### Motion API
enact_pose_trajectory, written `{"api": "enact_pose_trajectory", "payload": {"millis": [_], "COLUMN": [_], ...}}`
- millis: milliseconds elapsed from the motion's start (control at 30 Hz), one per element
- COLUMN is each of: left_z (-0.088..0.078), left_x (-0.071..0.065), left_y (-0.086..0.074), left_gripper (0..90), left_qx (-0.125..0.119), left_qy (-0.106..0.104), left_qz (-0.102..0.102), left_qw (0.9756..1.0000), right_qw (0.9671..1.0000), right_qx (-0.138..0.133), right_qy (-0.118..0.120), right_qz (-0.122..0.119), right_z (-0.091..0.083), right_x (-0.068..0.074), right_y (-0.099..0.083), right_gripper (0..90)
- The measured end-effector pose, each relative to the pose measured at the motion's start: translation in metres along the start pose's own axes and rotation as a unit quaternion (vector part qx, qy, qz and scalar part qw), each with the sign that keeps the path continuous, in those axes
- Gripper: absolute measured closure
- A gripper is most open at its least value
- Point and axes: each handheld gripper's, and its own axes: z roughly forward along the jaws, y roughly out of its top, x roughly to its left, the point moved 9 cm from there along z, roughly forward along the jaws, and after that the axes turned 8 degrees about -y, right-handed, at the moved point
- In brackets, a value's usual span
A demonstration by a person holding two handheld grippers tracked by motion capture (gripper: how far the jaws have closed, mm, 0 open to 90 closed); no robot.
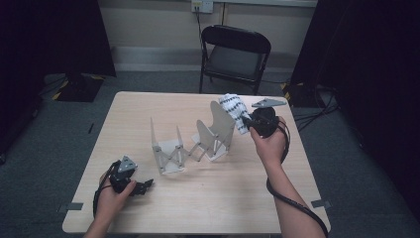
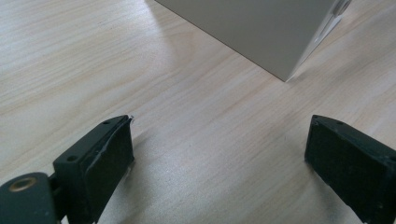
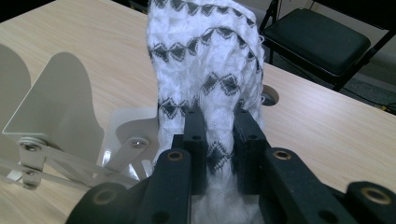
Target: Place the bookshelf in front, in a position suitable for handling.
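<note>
Leftmost, the left gripper [image 1: 141, 187] rests near the worktop's [image 1: 223, 208] front-left corner, its jaws spread wide apart over bare wood with nothing between them; the left gripper view shows both pads [image 2: 109, 158] clear of the surface ahead. At centre stands the folding rack [image 1: 193, 144], a row of pale upright plates joined by scissor links, with no cloth seen in its slots. To the right, the right gripper [image 1: 246, 120] is clamped on a white cloth with black diamond pattern [image 1: 234, 110], lifted above the worktop just beside the rack's rightmost plate [image 1: 222, 121]; the right gripper view shows its fingers [image 3: 194, 140] pinching the fabric's lower part while the rest rises beyond them. Judged from this, pick-up is done; placing the cloth onto the rack remains.
</note>
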Motion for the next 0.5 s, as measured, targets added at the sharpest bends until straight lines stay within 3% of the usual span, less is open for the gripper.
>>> {"api": "enact_pose_trajectory", "payload": {"millis": [400,500], "left_z": [0.000,0.000], "left_x": [0.000,0.000], "left_y": [0.000,0.000], "left_gripper": [7.5,7.5], "left_qx": [0.000,0.000], "left_qy": [0.000,0.000], "left_qz": [0.000,0.000], "left_qw": [1.0000,1.0000], "right_qw": [0.9995,0.9994], "right_qx": [0.015,0.022], "right_qy": [0.014,0.019], "right_qz": [-0.022,-0.018], "right_z": [0.021,0.028], "right_x": [0.017,0.019], "right_y": [-0.020,-0.030], "right_gripper": [77.7,77.7]}}
